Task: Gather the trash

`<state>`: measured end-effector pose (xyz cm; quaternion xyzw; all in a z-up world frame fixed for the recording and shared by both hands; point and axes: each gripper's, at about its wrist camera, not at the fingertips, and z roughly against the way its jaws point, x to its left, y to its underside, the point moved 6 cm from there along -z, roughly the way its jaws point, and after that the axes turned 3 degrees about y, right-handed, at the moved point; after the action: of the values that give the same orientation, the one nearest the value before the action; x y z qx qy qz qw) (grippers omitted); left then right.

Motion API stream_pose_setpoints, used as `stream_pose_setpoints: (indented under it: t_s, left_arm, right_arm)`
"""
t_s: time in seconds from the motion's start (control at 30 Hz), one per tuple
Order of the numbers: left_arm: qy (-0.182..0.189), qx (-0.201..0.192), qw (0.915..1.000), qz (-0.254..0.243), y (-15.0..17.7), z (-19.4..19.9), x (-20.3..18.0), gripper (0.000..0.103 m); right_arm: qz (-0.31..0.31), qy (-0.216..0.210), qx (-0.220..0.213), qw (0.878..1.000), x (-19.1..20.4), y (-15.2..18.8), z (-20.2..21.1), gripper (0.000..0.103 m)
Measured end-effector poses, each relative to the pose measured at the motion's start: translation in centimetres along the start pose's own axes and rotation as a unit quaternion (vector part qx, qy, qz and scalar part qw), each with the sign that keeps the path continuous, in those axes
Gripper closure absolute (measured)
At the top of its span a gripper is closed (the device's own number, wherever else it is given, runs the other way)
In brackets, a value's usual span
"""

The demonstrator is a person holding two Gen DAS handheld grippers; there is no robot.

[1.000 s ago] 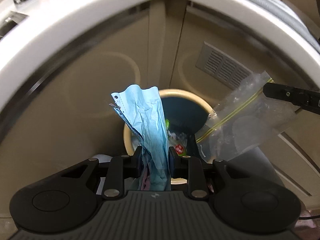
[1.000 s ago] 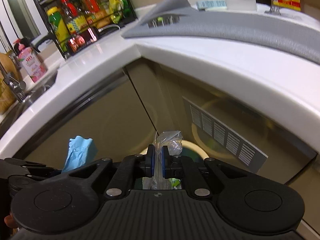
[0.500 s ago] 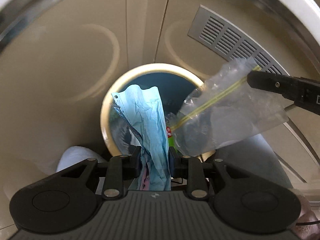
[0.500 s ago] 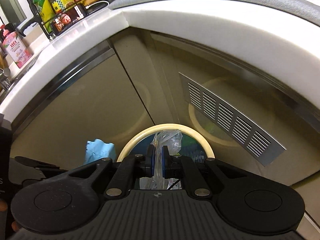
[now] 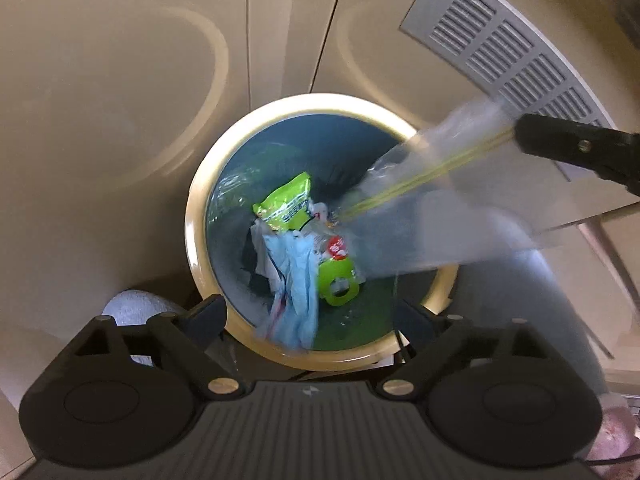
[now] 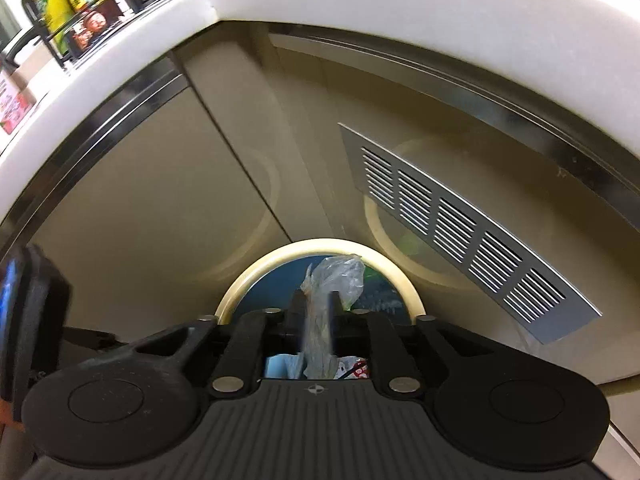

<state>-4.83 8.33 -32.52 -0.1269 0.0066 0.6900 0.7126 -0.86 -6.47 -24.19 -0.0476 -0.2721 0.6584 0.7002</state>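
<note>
Landmark: round bin [image 5: 196, 216], cream rim, teal liner, standing on the floor against beige cabinet doors [image 5: 120, 100].

Left gripper [image 5: 308, 312]: directly above the near rim of the bin, pointing steeply down. Fingers spreading wide, nothing between them.

Blue crumpled paper [image 5: 296, 292]: free of any grip, blurred, inside the bin mouth at the near side, lower end overlapping the near rim.

Right gripper [image 6: 316, 312]: above the far-right side of the bin. Fingers parting, clear zip bag [image 5: 420, 200] between them, pads no longer visibly pressing; contact with the film hard to judge.

Clear zip bag: slanting from the right gripper down toward the bin centre, lower corner over the opening, upper part outside the right rim.

Already in the bin: green wrapper [image 5: 286, 202], green ring-shaped piece [image 5: 338, 280], red-and-white scrap [image 5: 336, 246].

Risks, judged:
- Bag light and broad; likely to drift and drape over the right rim or slide to the floor, since much of it hangs outside the opening.
- Film may cling to a pad and fail to drop.
- Paper may catch on the near rim and hang out.
</note>
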Motion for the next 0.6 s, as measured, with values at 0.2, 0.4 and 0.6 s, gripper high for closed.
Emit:
stream_pose_setpoints:
  t_s: [0.2, 0.4, 0.6]
  left_arm:
    - [-0.012, -0.012, 0.9998, 0.011, 0.2, 2.0, 0.2, 0.0]
    - [-0.037, -0.062, 0.9973, 0.015, 3.4, 7.5, 0.3, 0.0]
    - [-0.058, -0.089, 0.9943, 0.009, 6.4, 10.4, -0.6, 0.0]
  right_arm:
    - [-0.015, 0.001, -0.001, 1.0, -0.5, -0.1, 1.2, 0.045]
    - [-0.009, -0.021, 0.014, 1.0, 0.3, 1.4, 4.5, 0.024]
    - [0.031, -0.039, 0.028, 0.998, 2.2, 4.2, 7.6, 0.017]
